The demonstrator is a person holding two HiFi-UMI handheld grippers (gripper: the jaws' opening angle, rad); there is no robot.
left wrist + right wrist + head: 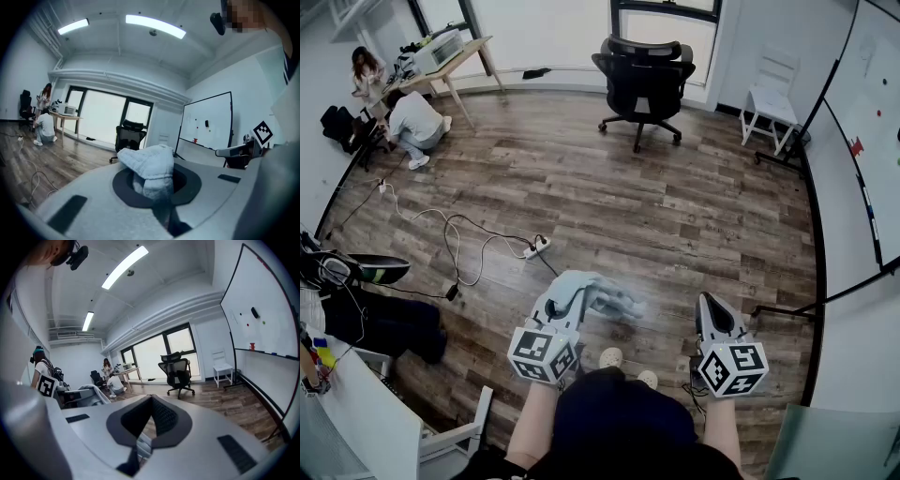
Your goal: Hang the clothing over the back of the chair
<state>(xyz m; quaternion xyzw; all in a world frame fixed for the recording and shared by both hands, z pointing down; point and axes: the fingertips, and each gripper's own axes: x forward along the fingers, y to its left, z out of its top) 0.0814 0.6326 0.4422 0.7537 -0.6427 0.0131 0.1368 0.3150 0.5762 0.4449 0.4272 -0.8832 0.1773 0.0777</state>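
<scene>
My left gripper [570, 302] is shut on a pale blue piece of clothing [605, 298], which bunches over the jaw tips and hangs a little to the right. In the left gripper view the clothing [149, 168] fills the gap between the jaws. Empty and shut, my right gripper [708, 305] sits level beside it; its pads meet at the tip [151, 398]. The black office chair [643, 75] stands far ahead by the window, well apart from both grippers, and also shows as the chair [128, 136] and the chair [177, 372].
A white chair [772, 92] and a whiteboard [874, 122] stand at the right. Two people [412, 122] crouch by a desk [459, 54] at the far left. A cable with a power strip [534, 247] lies on the wood floor. Dark bags [384, 323] and a white table sit at the near left.
</scene>
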